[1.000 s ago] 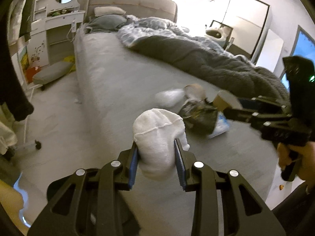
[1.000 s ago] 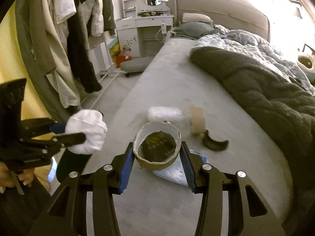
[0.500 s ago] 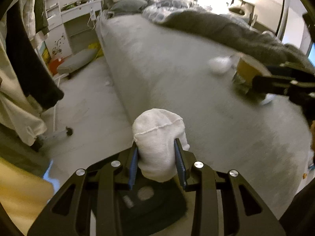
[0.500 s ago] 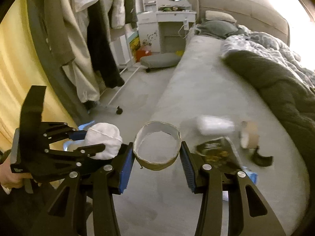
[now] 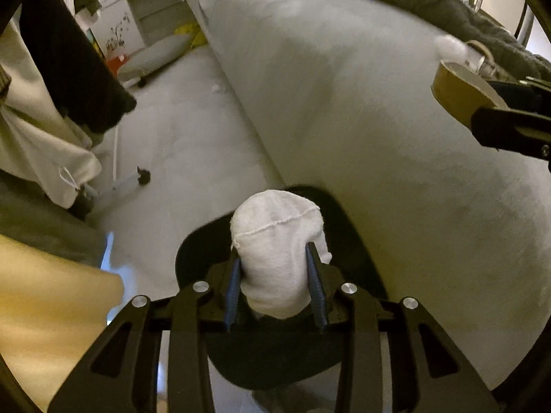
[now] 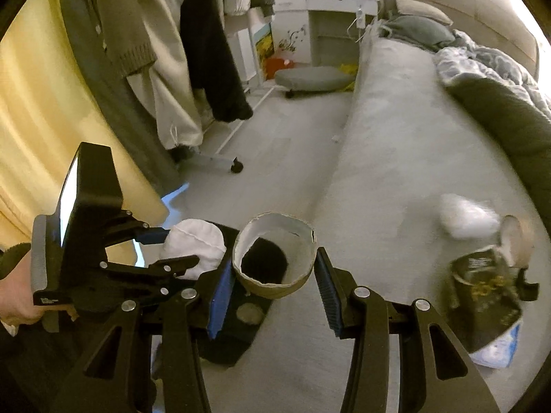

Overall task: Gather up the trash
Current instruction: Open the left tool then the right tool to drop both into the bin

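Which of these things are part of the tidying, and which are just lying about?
Part of the job:
- white wad in left gripper
- cardboard ring in right gripper
- black bin
- dark wrapper

Just there:
- hanging clothes
- blanket
- pillow

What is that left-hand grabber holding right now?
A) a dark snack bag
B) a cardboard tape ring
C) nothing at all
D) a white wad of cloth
D: the left gripper is clamped on a white wad of cloth above the black bin, while the cardboard ring sits in the right gripper.
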Demonstrator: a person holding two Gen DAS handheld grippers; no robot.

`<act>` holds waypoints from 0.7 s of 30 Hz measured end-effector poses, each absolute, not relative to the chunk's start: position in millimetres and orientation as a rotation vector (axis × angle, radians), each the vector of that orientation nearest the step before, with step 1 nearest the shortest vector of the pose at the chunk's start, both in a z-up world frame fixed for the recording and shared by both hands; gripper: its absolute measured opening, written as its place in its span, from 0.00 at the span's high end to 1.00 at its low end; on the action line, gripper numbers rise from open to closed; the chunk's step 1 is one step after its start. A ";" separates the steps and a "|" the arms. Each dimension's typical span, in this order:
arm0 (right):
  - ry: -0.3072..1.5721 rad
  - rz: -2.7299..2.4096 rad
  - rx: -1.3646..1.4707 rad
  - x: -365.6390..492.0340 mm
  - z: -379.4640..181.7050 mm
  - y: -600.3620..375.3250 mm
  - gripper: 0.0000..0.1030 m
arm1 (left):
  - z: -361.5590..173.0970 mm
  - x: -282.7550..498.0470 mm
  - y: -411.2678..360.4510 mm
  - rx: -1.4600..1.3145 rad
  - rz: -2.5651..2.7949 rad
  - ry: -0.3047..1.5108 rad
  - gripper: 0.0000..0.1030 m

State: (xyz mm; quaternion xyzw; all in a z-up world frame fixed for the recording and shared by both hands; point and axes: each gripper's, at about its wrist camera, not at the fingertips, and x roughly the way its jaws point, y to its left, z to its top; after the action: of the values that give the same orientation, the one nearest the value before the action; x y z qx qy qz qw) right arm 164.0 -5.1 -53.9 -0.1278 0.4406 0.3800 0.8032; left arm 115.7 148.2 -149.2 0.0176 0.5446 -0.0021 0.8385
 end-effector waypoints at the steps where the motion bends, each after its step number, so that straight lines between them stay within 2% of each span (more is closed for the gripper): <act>1: 0.950 0.816 -0.281 163.7 -55.9 -1.6 0.54 | -153.8 114.7 150.7 0.030 -0.008 1.171 0.61; 13: 1.016 0.844 -0.332 162.4 -74.6 40.8 0.54 | -182.0 100.0 169.8 -0.032 -0.042 1.314 0.53; 15: 1.030 0.849 -0.347 162.0 -80.2 48.5 0.54 | -180.8 97.2 174.2 -0.036 -0.036 1.312 0.51; 21: 1.075 0.850 -0.372 160.0 -95.7 66.1 0.54 | -170.0 89.4 183.3 -0.028 -0.020 1.281 0.34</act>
State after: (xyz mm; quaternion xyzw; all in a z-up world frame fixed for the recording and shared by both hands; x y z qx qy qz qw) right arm 160.0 66.1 -95.7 -0.1706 0.4935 0.3902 0.7584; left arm 89.4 183.3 -170.0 -0.0131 0.5976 -0.0092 0.8016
